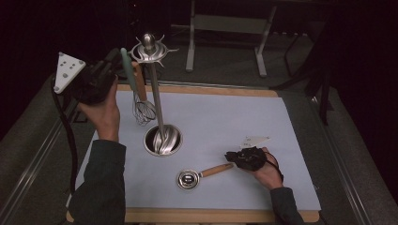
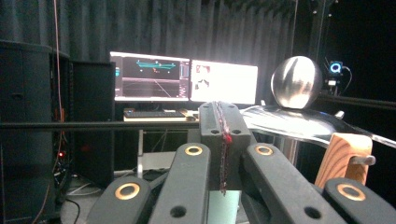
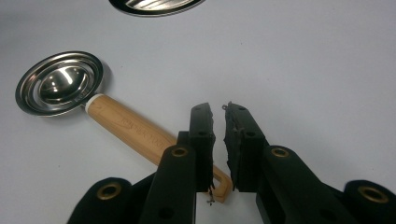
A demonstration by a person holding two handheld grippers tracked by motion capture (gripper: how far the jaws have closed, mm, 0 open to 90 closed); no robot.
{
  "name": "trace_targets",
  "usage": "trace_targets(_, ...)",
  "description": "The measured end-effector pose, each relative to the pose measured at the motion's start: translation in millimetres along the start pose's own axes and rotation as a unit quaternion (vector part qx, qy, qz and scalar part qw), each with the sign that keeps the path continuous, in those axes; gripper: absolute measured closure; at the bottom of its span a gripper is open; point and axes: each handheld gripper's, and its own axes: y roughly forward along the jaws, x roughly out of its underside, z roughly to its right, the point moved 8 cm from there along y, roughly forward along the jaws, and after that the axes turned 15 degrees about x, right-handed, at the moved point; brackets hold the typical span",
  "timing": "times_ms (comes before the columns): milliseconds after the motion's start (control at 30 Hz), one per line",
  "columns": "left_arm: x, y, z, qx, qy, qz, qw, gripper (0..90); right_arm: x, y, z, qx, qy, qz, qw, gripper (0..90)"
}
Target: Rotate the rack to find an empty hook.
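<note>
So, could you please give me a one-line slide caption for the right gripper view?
Right claw poised at the end of a wooden-handled steel ladle lying on the white mat.

Table (image 1: 263,122) is seen from above; measuring spoon (image 1: 205,174) is shared close-up with right gripper view (image 3: 116,116); left gripper view is aimed level at monitors (image 2: 184,77).

Right gripper view: measuring scoop's wooden handle (image 3: 140,136) tip hidden behind the jaws, lower centre. Stand base (image 3: 156,5) cut off by the top edge. Left gripper view: teal whisk handle (image 2: 223,207) mostly hidden behind the jaws, bottom centre.
</note>
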Motion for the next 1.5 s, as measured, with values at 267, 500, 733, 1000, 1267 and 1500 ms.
trace_targets(267, 1.8, 5.8, -5.4, -0.011, -0.013, -0.002, 0.9999, 90.0, 0.0, -1.9, 2.4, 0.001, 0.003, 0.002, 1.0, 80.6)
trace_targets(500, 1.0, 11.1, -8.8, -0.015, -0.017, -0.011, 0.9997, 90.0, 0.3, -2.4, 3.6, 0.002, 0.004, 0.002, 1.0, 80.7)
trace_targets(733, 0.8, 12.9, -10.4, -0.013, -0.019, -0.014, 0.9996, 90.0, 1.2, -2.5, 4.9, 0.002, 0.006, 0.002, 1.0, 80.7)
trace_targets(1000, 2.5, 5.0, -6.9, -0.003, -0.012, -0.012, 0.9999, 90.0, 2.2, -4.0, 8.2, 0.006, 0.008, 0.003, 0.9999, 80.6)
trace_targets(1267, 10.5, -6.7, -5.0, 0.002, -0.007, -0.02, 0.9998, 90.0, 2.2, -3.7, 7.0, 0.009, 0.006, 0.001, 0.9999, 80.6)
trace_targets(1500, 26.4, -20.6, -6.5, 0.005, -0.006, -0.032, 0.9994, 90.0, 2.0, -4.8, 6.6, 0.009, 0.005, 0.001, 0.9999, 80.6)
